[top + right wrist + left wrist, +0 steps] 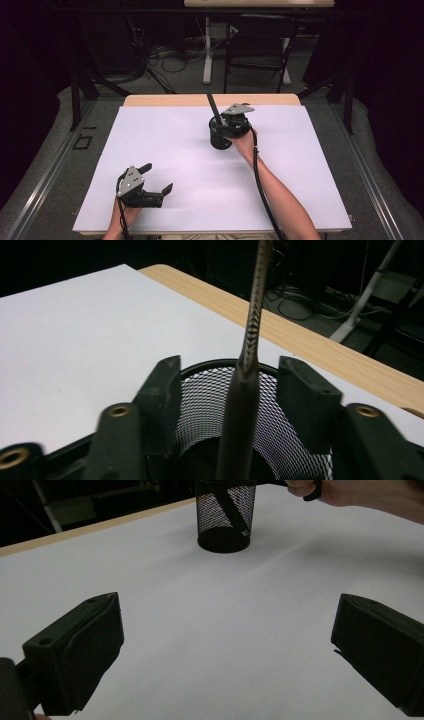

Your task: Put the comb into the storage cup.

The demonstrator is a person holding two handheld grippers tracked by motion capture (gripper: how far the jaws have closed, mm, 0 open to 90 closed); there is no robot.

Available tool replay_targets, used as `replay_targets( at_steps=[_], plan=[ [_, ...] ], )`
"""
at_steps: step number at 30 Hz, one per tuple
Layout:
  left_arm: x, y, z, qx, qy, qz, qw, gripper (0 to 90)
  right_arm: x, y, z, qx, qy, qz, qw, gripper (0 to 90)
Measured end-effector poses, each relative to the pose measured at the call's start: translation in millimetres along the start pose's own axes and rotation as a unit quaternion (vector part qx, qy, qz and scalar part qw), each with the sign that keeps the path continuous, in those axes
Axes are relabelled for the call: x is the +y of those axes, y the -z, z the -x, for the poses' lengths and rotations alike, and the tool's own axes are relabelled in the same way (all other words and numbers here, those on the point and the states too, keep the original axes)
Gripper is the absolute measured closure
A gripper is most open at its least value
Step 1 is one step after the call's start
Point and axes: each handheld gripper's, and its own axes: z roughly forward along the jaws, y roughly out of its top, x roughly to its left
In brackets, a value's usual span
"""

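Holder: we see a black wire-mesh cylindrical cup upright on the white sheet, toward the far middle.
Tool: a long dark serrated-blade knife leans inside the cup, blade up, handle down.
Right gripper: our jaws hang over the cup rim, apart on either side of the knife, not touching it.
Left gripper: jaws spread wide, holding nothing, near the front edge.
Writing: we can read none.
Room: bare sheet lies between the grippers; a wooden table edge runs just behind the cup.
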Motion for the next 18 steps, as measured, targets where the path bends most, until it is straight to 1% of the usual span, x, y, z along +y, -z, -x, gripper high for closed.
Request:
replay_targets(
  at_steps=[3, 6, 15, 18],
  plan=[
    [-0.2, -0.2, 0.2, 0.0, 0.002, 0.001, 1.0, 0.5, 1.7, 4.1, 0.8, 0.0, -0.001, -0.004, 1.0, 37.6],
    [-0.1, -0.3, 0.1, 0.0, 0.002, 0.0, 1.0, 0.5, 3.2, 7.7, 2.1, 0.006, -0.001, -0.013, 0.9999, 34.3],
    [-0.1, -0.3, 0.1, 0.001, 0.002, 0.0, 1.0, 0.5, 5.2, 16.2, 6.0, 0.017, -0.006, -0.028, 0.9994, 28.7],
    [0.0, -0.4, 0.2, 0.0, 0.001, -0.001, 1.0, 0.5, 6.2, 18.8, 6.2, 0.025, -0.007, -0.033, 0.9991, 26.6]
  ],
)
